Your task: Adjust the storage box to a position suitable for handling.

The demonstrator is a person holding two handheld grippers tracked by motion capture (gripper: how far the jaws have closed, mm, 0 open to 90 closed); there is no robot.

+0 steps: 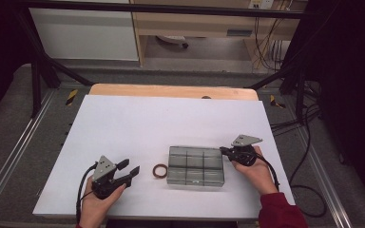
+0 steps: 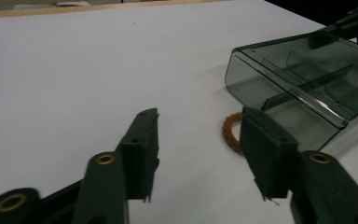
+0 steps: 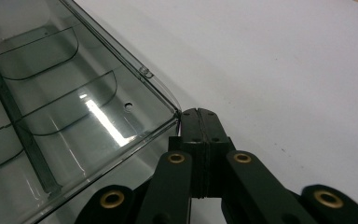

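Observation:
A smoky clear plastic organizer box (image 1: 195,165) with several empty compartments lies on the white sheet. Just left of it sits a small brown braided ring (image 1: 159,171). My left gripper (image 1: 129,167) stands open a short way left of the ring, pointing at it. In the left gripper view the ring (image 2: 230,131) lies on the sheet past the right jaw, with nothing between the jaws of that gripper (image 2: 198,126). My right gripper (image 1: 224,151) is shut at the box's far right corner. In the right gripper view its closed tips (image 3: 198,113) touch the corner of the box (image 3: 74,121).
The white sheet (image 1: 138,123) covers a wooden table (image 1: 171,90), with open room behind and left of the box. A black frame (image 1: 43,71) and cables (image 1: 309,142) flank the table. A red sleeve (image 1: 280,211) covers the person's right forearm.

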